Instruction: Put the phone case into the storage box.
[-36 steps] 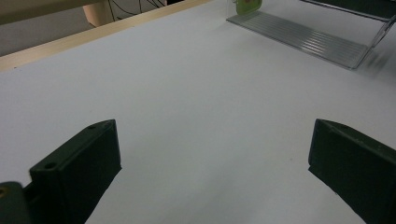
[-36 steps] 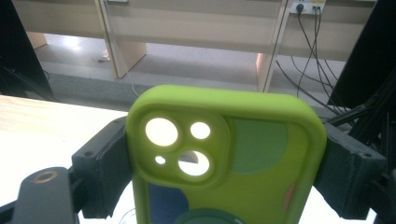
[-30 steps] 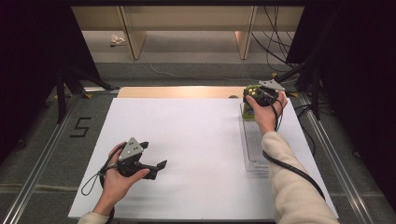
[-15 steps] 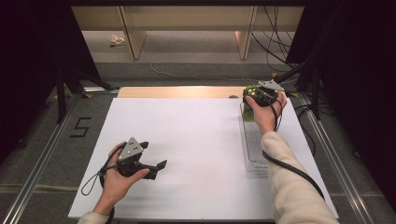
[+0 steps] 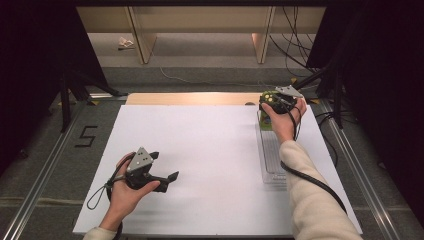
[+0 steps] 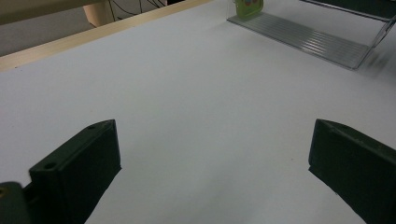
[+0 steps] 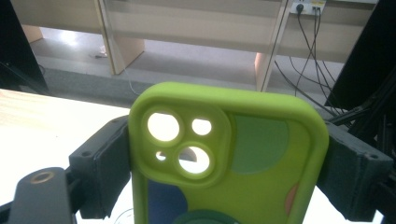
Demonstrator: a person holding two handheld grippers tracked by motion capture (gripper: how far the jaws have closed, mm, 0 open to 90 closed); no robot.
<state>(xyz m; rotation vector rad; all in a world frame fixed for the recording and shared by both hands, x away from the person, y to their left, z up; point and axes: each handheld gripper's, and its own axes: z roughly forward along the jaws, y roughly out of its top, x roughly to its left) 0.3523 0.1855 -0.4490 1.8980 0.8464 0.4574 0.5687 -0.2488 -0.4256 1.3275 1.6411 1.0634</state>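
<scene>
A: What's in hand at the far right of the table point(image 5: 200, 150)?

B: The right gripper point(image 5: 278, 102) sits over the far end of the clear plastic rack point(image 5: 272, 160), and a lime-green phone case point(image 7: 224, 158) stands upright between its jaws. The right gripper view looks at the case's back, camera cut-outs at the top.

A: Is the case held?

B: The jaws flank both of its edges and stand wide, about the width of the case. They look to be touching its sides, though whether they press or only bracket it I cannot tell for sure. I read it as a grip on the case.

A: Anything different from a second ago?

B: Very little. In the high view both hands sit where they were, and the case is at the same far end of the rack. That suggests a pause at a setting-down or picking-up point rather than a carry.

A: And the other hand?

B: The left gripper point(image 5: 165, 181) rests low over the near left of the white table, jaws wide apart with bare table between them. From its own view the phone case point(image 6: 248, 8) and the rack point(image 6: 308, 37) lie well apart from it, across the table.

A: So what does it call for?

B: My guess: either release cleanly so the case stays standing in a slot, or lift straight up so it doesn't snag.
</scene>
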